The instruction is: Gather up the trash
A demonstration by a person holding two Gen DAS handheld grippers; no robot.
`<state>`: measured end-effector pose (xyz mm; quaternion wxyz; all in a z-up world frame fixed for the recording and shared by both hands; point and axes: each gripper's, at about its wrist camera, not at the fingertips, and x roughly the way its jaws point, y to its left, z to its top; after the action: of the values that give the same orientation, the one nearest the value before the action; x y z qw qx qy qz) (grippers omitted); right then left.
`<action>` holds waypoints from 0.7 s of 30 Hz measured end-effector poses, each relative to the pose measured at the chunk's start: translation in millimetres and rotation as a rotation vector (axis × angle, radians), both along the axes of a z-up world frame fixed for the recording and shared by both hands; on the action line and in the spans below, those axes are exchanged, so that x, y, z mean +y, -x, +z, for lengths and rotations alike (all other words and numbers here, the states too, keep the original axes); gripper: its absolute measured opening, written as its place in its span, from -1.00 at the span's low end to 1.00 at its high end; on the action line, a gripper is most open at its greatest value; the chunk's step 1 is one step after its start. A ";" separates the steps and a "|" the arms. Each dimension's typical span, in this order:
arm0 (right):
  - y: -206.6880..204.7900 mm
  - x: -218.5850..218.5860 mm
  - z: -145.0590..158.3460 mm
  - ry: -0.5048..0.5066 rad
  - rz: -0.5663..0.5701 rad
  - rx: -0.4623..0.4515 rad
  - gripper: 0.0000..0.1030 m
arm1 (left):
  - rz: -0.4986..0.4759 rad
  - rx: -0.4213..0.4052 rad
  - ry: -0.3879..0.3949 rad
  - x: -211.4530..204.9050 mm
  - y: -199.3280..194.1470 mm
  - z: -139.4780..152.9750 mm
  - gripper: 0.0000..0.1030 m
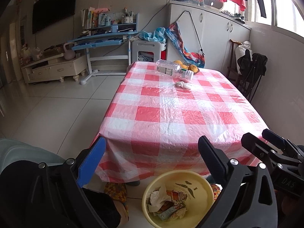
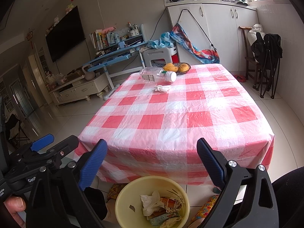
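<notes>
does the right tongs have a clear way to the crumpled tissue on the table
Probably yes: the right tongs are open and empty, and only bare checked tablecloth lies between them and the crumpled tissue. It sits far across, just before the plastic bottle, so a long reach.

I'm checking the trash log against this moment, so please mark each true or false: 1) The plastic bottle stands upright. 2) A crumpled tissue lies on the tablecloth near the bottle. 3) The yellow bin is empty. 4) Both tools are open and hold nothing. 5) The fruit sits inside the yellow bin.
1) False. The plastic bottle lies on its side.
2) True. The crumpled tissue lies on the tablecloth, just in front of the bottle.
3) False. The yellow bin holds paper and wrappers.
4) True. The left tool and right tool are open and empty.
5) False. The fruit sits at the table's far end.
</notes>
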<state>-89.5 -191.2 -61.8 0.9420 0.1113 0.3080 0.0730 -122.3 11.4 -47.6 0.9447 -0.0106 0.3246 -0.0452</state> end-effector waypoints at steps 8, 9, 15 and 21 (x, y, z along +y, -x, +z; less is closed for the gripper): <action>0.8 0.9 -0.1 0.001 0.000 0.002 0.77 | -0.001 0.000 -0.001 -0.1 0.1 0.5 0.83; 0.8 1.0 -0.2 0.001 0.000 0.002 0.77 | 0.000 -0.001 -0.001 0.0 0.0 0.5 0.83; 0.5 1.3 -0.6 0.001 0.001 0.006 0.78 | -0.001 0.001 -0.001 -0.2 -0.1 0.3 0.83; -0.1 1.9 -1.0 0.004 0.004 0.010 0.78 | 0.000 0.000 0.003 0.2 -0.5 0.7 0.83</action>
<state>-89.4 -189.4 -62.9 0.9406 0.1092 0.3129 0.0737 -121.8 11.6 -46.9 0.9447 -0.0120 0.3247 -0.0456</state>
